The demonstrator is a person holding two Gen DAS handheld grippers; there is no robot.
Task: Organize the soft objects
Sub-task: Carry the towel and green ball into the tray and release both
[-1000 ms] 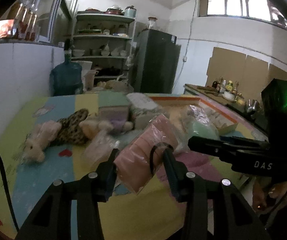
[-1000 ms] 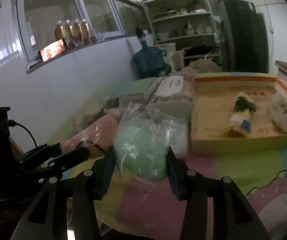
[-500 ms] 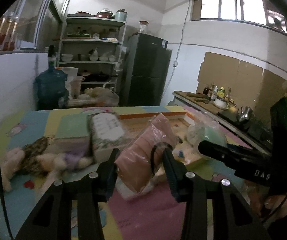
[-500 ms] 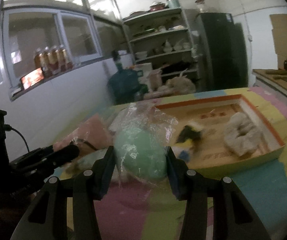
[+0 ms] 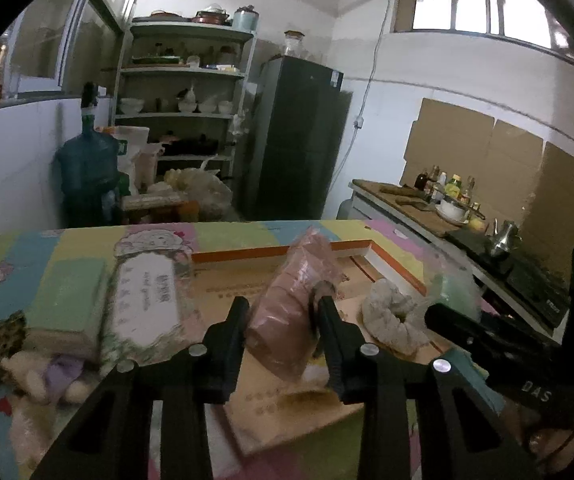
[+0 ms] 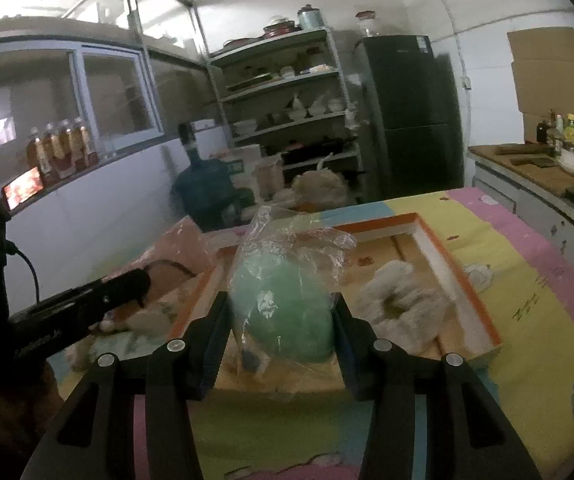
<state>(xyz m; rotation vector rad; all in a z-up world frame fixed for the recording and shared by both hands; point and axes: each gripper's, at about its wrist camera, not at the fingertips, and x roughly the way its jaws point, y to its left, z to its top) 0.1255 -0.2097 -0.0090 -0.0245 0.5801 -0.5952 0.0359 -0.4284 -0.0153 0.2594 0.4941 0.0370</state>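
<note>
My left gripper (image 5: 283,308) is closing its jaws on a pink soft bundle in a clear bag (image 5: 303,264), and the pads press its sides. It hangs over the near left part of an orange-rimmed cardboard tray (image 5: 247,255). My right gripper (image 6: 280,304) is shut on a green soft bundle in a crinkled clear bag (image 6: 283,280), above the tray's near edge (image 6: 463,292). A cream fluffy item (image 6: 399,300) lies inside the tray, right of the green bundle. The right gripper's finger (image 5: 447,316) shows at the right of the left wrist view.
Left of the tray lie a tissue pack (image 5: 147,300), a green block (image 5: 71,296) and plush toys (image 5: 39,368) on the colourful mat. A counter with bottles (image 5: 427,208) runs along the right. A water jug (image 5: 87,176), shelves and a dark fridge stand behind.
Both grippers have carried their bags to the right, from over the plush toys to above the tray. The left jaws have squeezed the pink bundle narrower.
</note>
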